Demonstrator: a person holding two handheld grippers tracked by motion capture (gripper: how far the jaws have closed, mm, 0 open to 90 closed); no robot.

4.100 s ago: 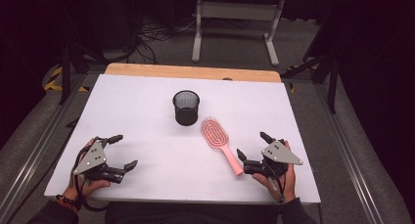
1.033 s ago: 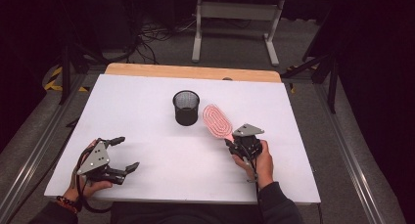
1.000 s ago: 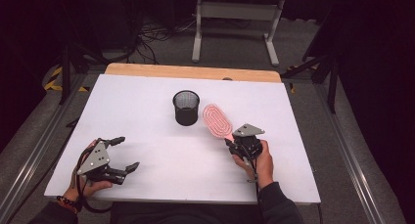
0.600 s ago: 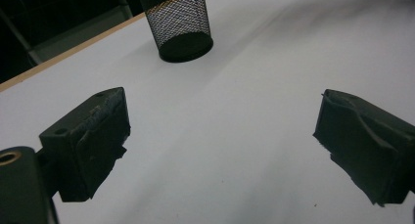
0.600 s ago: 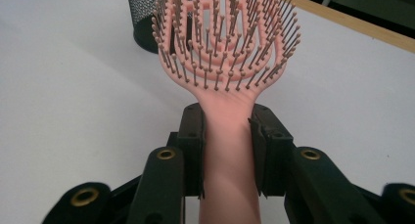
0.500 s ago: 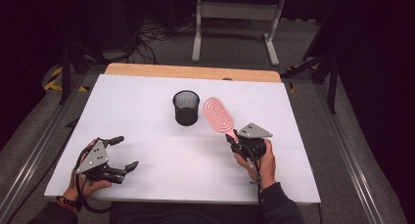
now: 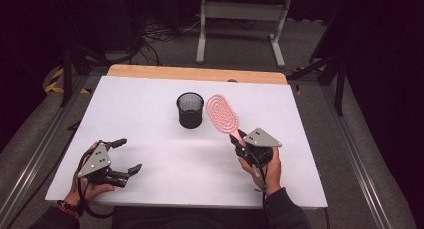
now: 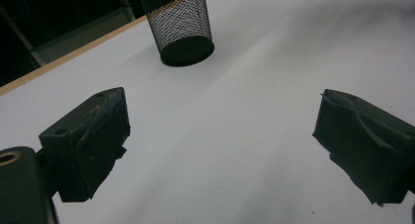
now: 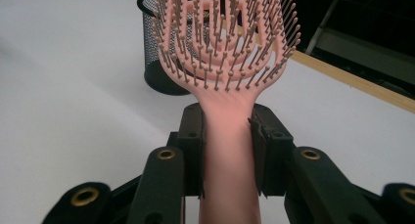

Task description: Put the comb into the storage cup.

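My right hand (image 7: 262, 164) sits toward the near right part of the white table (image 7: 150, 99), forearm coming up from the bottom edge, wrist angled so the right gripper (image 7: 239, 143) points up and away toward the middle of the table. Its jaws are clamped on the handle of the pink hairbrush (image 7: 223, 114), one pad on each side of the handle. The brush head stands out beyond the jaws, lifted off the table and tilted, right beside the black mesh cup (image 7: 190, 110); from above I cannot tell whether the two touch.

My left hand (image 7: 92, 171) rests low at the near left corner, the left gripper (image 7: 129, 155) lying level and aimed toward the table's middle, jaws wide apart with nothing between them.

The right gripper view shows the grip itself: the handle (image 9: 227, 150) pinched between both pads, the bristles facing the camera, the cup (image 9: 161, 62) behind the brush head. The left gripper view shows bare table between its spread jaws and the cup (image 8: 182, 31) well ahead.
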